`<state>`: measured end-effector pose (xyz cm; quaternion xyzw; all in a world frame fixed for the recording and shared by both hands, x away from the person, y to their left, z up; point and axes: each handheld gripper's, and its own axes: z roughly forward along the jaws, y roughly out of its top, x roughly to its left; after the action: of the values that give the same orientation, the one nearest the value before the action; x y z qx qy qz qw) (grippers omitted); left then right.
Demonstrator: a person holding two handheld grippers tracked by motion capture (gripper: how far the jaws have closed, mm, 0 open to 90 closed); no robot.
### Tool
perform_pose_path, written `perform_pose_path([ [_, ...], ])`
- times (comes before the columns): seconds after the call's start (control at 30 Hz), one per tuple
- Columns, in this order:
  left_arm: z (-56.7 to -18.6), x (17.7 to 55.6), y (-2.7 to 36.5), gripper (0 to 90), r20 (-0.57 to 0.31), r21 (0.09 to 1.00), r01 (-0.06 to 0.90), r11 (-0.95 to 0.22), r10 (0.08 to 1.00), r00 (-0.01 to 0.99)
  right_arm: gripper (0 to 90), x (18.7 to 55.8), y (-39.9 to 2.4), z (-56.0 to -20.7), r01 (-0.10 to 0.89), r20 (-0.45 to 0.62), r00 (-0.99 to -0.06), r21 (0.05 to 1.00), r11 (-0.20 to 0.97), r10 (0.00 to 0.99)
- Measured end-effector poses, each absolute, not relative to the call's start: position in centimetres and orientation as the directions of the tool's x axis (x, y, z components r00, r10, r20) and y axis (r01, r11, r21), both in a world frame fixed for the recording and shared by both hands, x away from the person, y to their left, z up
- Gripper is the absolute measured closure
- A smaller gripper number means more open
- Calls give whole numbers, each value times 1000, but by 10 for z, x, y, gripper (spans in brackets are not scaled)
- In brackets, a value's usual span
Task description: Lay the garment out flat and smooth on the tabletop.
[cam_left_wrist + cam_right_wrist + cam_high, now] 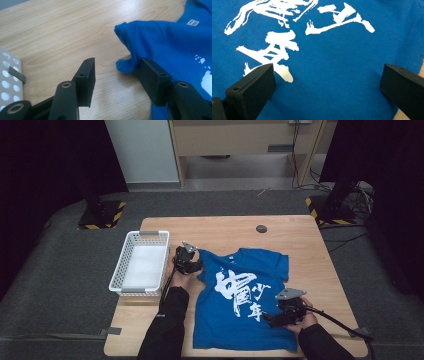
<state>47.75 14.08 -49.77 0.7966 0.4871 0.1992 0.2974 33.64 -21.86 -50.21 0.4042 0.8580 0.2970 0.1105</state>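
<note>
Blue T-shirt (240, 295) sleeve pickup, left hand-held gripper (117, 75) released.
Sleeve fold lies just ahead between its jaws; advance fully before clenching.

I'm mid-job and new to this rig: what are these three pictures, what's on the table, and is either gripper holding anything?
A person holds a two-jaw gripper in each hand. The high view looks down on the wooden table; the other two pictures come from cameras riding on each gripper.

On the table lie a blue T-shirt with white lettering, spread flat, and a white basket to its left.

The left gripper is at the shirt's sleeve, jaws apart, gripping nothing. The right gripper hovers over the shirt's printed front, jaws wide open. Neither holds anything.
</note>
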Motion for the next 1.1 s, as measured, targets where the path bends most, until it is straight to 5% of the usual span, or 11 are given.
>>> perform_pose_path([
  [0.33,-512,482,134,534,101,665,626,-407,880,464,4,336,-219,-502,627,51,-650,599,497,759],
  [0.8,-517,485,135,831,59,651,663,-369,896,441,4,336,-219,-502,626,50,-649,601,496,759],
  [1.1,-512,484,136,885,35,679,640,-360,886,462,4,336,-219,-502,626,50,-649,602,495,759],
])
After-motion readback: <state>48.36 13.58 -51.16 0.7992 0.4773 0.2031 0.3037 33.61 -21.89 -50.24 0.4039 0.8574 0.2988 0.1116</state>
